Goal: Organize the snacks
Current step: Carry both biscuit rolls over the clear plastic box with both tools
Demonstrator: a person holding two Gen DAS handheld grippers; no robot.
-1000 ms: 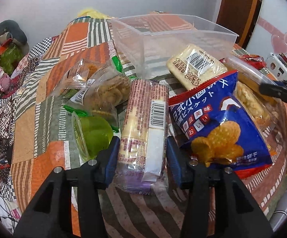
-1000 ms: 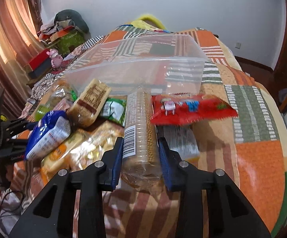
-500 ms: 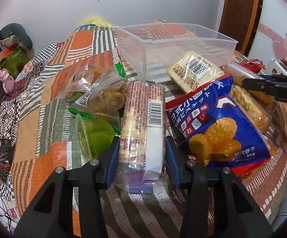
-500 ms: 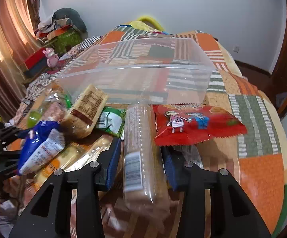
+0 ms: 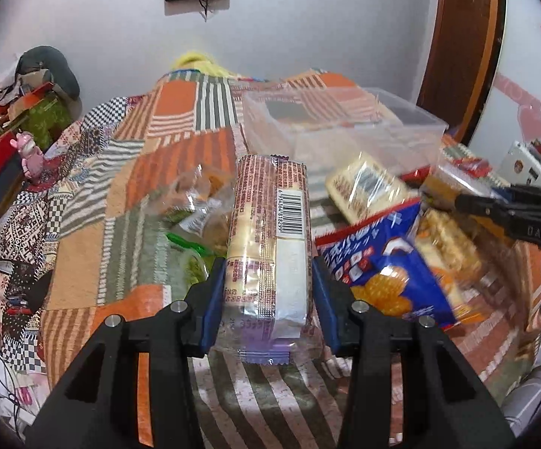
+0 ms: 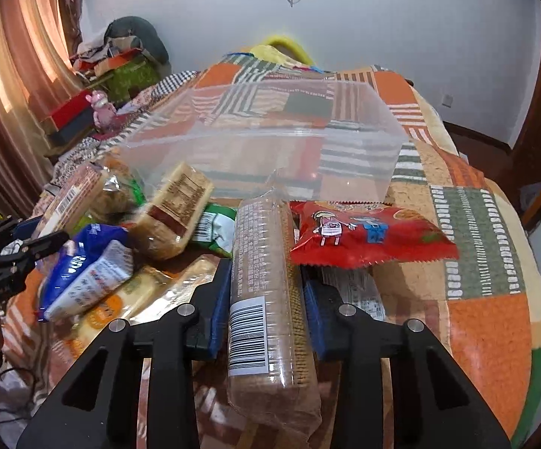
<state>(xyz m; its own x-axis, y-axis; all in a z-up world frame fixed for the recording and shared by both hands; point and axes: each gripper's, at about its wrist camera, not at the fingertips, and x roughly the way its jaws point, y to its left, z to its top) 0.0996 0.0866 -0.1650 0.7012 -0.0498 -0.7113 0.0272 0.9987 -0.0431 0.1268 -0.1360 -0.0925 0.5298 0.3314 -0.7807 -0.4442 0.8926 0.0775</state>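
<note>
Claws are each clenching one long packet, end-on between the blue pads, presumably so both can be carried lengthwise into the bin together. The left claw (image 5: 268, 292) is gripping the brown-printed biscuit sleeve (image 5: 270, 239) near its purple crimped end, and the right claw (image 6: 265, 299) is squeezing the clear cracker roll (image 6: 266, 292) just above its barcode. Around them the blue biscuit bag (image 5: 382, 262), the red snack packet (image 6: 364, 235) and the tan wafer pack (image 6: 175, 213) are lying heaped on the patchwork bed (image 6: 483, 321). Beyond the heap the clear plastic bin (image 6: 270, 149) is standing open and, as far as its see-through walls allow, empty. Compared with a second ago, both packets are sitting higher, their far ends tipped up off the pile, and the bin is appearing lower in the left view.
</note>
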